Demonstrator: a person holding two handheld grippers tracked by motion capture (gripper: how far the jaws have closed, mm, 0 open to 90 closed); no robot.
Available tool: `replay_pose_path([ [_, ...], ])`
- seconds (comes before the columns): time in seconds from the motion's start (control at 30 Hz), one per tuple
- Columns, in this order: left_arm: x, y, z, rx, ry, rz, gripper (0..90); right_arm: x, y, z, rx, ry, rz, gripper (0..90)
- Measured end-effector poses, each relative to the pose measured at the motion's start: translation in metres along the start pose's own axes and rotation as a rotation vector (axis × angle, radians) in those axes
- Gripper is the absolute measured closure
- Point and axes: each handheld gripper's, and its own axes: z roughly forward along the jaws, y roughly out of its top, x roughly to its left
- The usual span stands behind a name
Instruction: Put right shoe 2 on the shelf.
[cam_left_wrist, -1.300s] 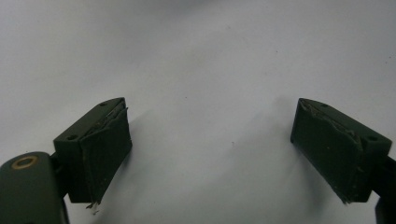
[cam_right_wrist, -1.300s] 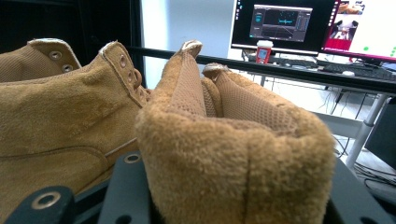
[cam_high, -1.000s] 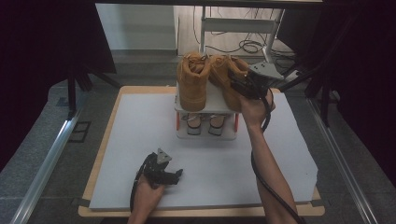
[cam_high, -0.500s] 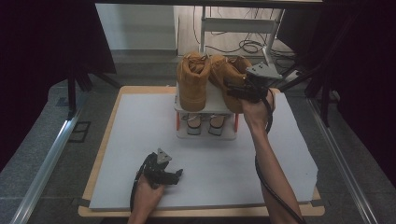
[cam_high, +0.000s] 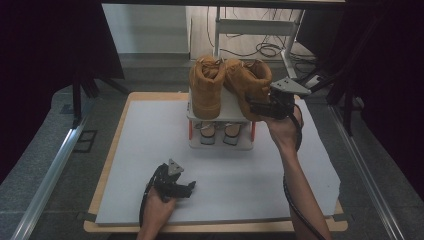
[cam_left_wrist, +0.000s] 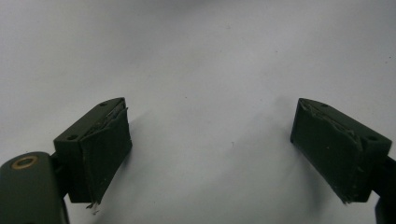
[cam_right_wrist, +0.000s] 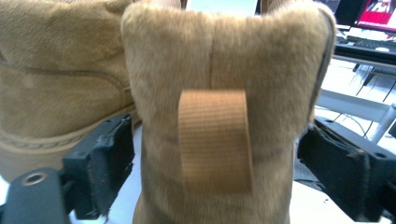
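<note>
1. The right boot (cam_high: 248, 86), tan suede, stands on the top shelf of a small white rack (cam_high: 220, 109) near the far edge of the table, its heel turned toward the person's right side.
2. In the right gripper view its heel (cam_right_wrist: 219, 126) fills the space between the two black jaws, with a woven pull loop (cam_right_wrist: 215, 140) down the back of it.
3. The right gripper (cam_high: 261, 107) is level with that heel and has just been opening; its jaws stand wide on either side of the heel. The left one looks to be just at the suede and the right one shows a thin gap, so the boot is not clamped.
4. The left boot (cam_high: 207, 87) stands just beside the first on the same shelf, the two touching or nearly so.
5. On the lower shelf a pair of light shoes (cam_high: 219, 131) sits with the toes facing the near edge.
6. The rack stands on a white mat (cam_high: 150, 135) that covers most of the wooden table (cam_high: 107, 165).
7. The left gripper (cam_high: 186, 188) rests low over the mat near the near edge, left of centre, well apart from the rack; its jaws stand wide apart with nothing between them.
</note>
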Motion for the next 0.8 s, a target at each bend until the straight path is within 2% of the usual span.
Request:
replay_pose_path([
  [0.17, 0.000, 0.000, 0.000, 0.000, 0.000, 0.000, 11.8, -0.001, -0.004, -0.008, 0.015, 0.010, 0.009, 13.8],
  [0.4, 0.000, 0.000, 0.000, 0.000, 0.000, 0.000, 11.8, -0.004, -0.012, -0.021, 0.051, 0.033, 0.012, 27.3],
  [0.63, 0.000, 0.000, 0.000, 0.002, 0.000, 0.001, 11.8, -0.011, -0.025, -0.038, 0.058, 0.058, 0.021, 50.4],
  [0.8, 0.000, 0.000, 0.000, 0.002, 0.000, 0.000, 11.8, -0.017, -0.036, -0.051, 0.044, 0.048, 0.001, 70.7],
])
